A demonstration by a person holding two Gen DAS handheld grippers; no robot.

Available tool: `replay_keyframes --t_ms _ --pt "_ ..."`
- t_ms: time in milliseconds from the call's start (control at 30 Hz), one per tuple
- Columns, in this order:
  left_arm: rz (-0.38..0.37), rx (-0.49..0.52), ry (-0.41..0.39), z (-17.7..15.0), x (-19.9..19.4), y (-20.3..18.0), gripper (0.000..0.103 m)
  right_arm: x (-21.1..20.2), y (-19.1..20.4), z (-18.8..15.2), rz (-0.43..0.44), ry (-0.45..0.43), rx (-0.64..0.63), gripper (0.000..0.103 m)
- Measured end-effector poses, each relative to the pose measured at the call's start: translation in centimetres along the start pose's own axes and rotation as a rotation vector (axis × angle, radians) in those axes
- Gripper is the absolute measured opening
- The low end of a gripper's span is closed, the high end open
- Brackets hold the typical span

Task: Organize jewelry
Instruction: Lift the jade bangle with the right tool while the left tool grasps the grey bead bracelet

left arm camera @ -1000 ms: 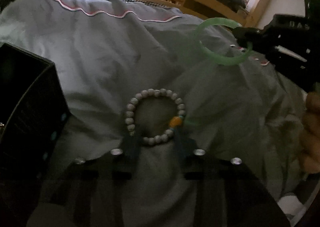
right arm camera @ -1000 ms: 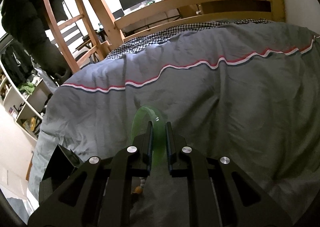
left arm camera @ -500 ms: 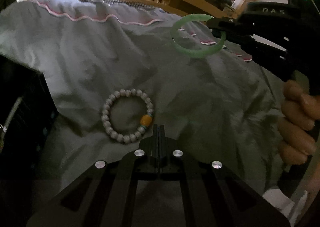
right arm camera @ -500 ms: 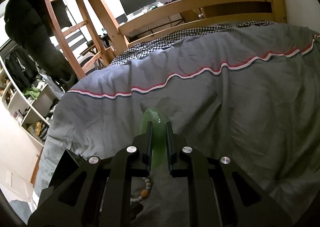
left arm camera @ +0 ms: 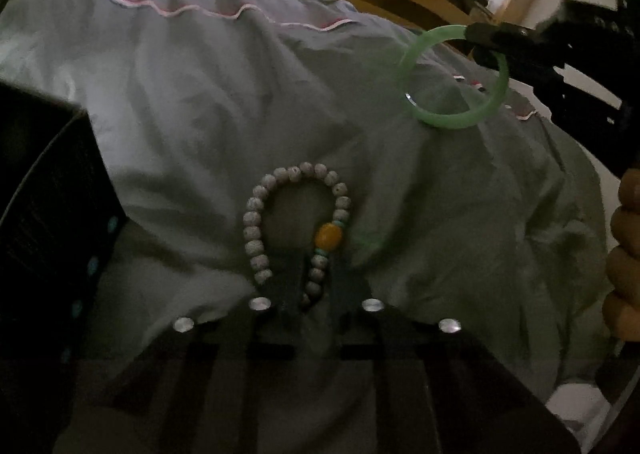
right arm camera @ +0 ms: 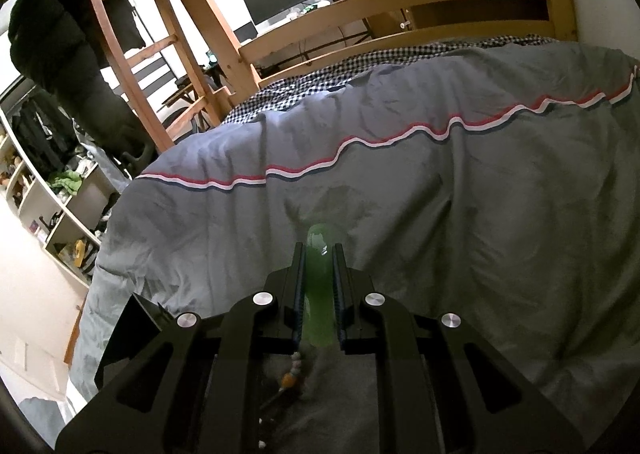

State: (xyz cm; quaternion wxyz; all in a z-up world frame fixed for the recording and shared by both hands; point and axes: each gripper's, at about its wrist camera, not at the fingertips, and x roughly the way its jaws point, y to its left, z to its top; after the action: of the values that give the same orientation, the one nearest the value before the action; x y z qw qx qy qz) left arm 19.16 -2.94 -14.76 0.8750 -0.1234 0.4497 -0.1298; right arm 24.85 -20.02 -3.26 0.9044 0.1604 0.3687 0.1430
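Note:
A bracelet of pale beads (left arm camera: 256,230) with one orange bead lies on the grey bed cover (left arm camera: 240,102). My left gripper (left arm camera: 316,274) is low over it; its jaws are opening, blurred, with the bracelet's right strand between them and not pressed. In the air at the upper right, a green bangle (left arm camera: 452,120) hangs from my right gripper (left arm camera: 492,36). In the right wrist view, that gripper (right arm camera: 318,254) is shut on the bangle (right arm camera: 318,294) edge-on. The beads (right arm camera: 288,378) show below its fingers.
A black jewelry box (left arm camera: 48,214) stands on the cover at the left, also seen low left (right arm camera: 136,326) in the right wrist view. A person's hand (left arm camera: 624,254) holds the right gripper's handle. A wooden bed frame (right arm camera: 400,10) and ladder border the far side.
Half a second ago my left gripper was shut just right of the bracelet; now its fingers are apart around the right strand. The right gripper still holds the bangle.

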Motion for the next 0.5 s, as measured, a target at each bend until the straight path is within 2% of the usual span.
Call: replay_keyframes --t_ms 233,333,500 --pt "-0.123 -0.022 0.02 -0.5 -2.1 -1.1 0.008 -0.8 0.4 0.1 0.025 -0.017 -0.005 0.013" --pt "-0.148 -0.007 0.0 -0.4 -3.4 -2.2 0.008 -1.3 0.8 0.2 0.036 -0.024 -0.011 0.013" --pt "-0.141 -0.01 -0.037 -0.5 -6.1 -3.1 0.008 -2.2 1.9 0.3 0.058 -0.033 -0.027 0.013"
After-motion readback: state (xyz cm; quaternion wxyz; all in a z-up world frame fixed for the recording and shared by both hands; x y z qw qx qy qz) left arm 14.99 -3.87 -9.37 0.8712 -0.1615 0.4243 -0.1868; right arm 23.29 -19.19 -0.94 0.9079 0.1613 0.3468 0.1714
